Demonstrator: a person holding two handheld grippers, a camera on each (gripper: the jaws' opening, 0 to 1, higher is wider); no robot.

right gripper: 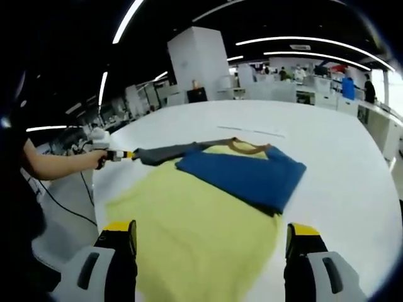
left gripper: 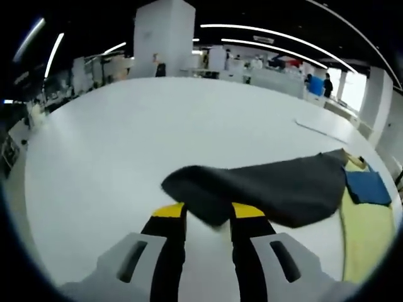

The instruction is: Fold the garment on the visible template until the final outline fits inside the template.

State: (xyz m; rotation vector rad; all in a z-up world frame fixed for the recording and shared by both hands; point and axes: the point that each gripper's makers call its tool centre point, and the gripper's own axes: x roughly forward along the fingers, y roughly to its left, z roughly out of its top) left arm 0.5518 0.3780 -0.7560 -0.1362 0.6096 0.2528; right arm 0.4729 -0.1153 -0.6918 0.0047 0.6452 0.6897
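Observation:
The garment lies on the white table (right gripper: 352,189): a broad yellow body (right gripper: 201,233), a blue part (right gripper: 252,173) folded over it, and a brown collar (right gripper: 247,148) at the far end. Its dark grey sleeve (left gripper: 277,185) stretches out sideways, lifted off the table. My left gripper (left gripper: 209,211) is shut on the sleeve's end, and the cloth drapes over both yellow-tipped jaws. The right gripper view shows a person's hand holding the left gripper (right gripper: 119,155) at the sleeve (right gripper: 167,151). My right gripper (right gripper: 211,242) hangs open over the yellow body's near end, holding nothing.
A thin pale sheet (left gripper: 321,129) lies flat on the table beyond the garment; its edge shows as a faint line (right gripper: 252,131). Bare white tabletop (left gripper: 126,138) spreads to the left and far side. A cable (right gripper: 69,201) hangs off the table's left edge.

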